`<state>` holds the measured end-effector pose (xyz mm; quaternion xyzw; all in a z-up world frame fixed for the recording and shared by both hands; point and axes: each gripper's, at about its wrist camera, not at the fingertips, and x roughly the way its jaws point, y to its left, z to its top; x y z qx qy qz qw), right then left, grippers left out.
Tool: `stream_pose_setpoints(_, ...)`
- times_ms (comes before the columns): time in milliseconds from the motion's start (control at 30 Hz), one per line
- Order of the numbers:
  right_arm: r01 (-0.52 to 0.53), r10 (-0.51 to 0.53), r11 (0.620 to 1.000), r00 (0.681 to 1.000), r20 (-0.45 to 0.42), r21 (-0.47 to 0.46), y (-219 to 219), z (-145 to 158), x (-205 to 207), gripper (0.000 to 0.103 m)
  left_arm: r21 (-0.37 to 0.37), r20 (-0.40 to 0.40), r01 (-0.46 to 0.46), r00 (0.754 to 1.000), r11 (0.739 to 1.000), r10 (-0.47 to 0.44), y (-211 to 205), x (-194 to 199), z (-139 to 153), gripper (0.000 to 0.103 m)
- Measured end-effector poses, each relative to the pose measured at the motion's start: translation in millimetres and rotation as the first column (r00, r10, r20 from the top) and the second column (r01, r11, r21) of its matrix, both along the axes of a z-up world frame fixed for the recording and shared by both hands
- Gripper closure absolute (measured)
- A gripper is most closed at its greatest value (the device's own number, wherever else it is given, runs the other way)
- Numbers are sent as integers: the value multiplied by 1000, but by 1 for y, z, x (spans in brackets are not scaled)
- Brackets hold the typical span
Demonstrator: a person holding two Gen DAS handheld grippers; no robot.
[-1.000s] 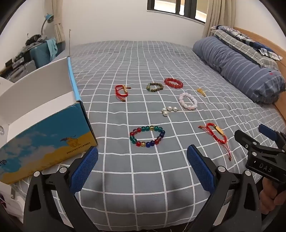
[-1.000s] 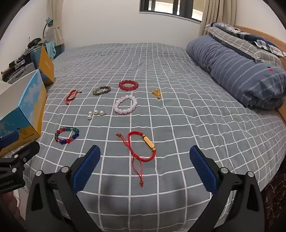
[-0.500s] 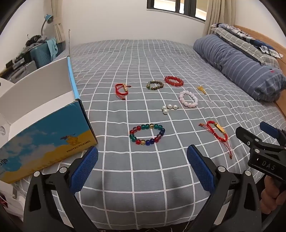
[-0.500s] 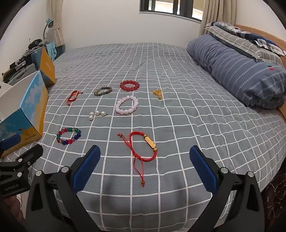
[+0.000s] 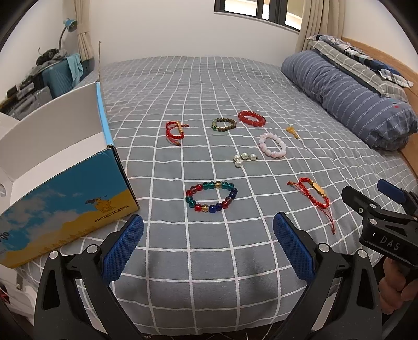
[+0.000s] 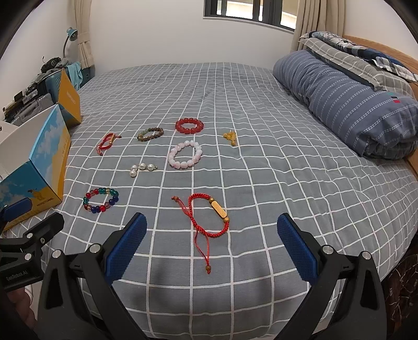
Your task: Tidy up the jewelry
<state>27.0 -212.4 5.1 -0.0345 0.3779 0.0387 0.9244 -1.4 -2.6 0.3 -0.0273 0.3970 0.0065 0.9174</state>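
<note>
A home bedroom: a bed (image 5: 209,86) under a grey checked sheet; a rolled striped duvet (image 5: 347,94) against the wooden headboard (image 6: 376,47); curtained window (image 6: 248,10); suitcase (image 5: 56,77) and desk lamp (image 5: 69,26) beside it.

Both wrist views look low across the bed (image 5: 209,86) from its near edge, sharing the multicoloured bracelet (image 5: 211,196).

The left tongs (image 5: 208,249) stand spread wide and empty over the near edge of the bed (image 5: 209,274). Just beyond them lies the multicoloured bead bracelet (image 5: 211,196). Left of that bracelet sits the open box (image 5: 65,193); beyond it lie the pearl beads (image 5: 244,159) and pink bracelet (image 5: 272,145). To its right lies a red cord bracelet (image 5: 313,193), near the right tongs (image 5: 378,206).
</note>
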Motion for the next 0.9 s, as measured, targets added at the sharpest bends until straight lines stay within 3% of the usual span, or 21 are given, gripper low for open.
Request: stream_pose_setpoints(900,14,-14,1000,1000,-7,-1,-3,0,1,7,-5,-3,7,1000,1000,-7,-3,-1,-1,6)
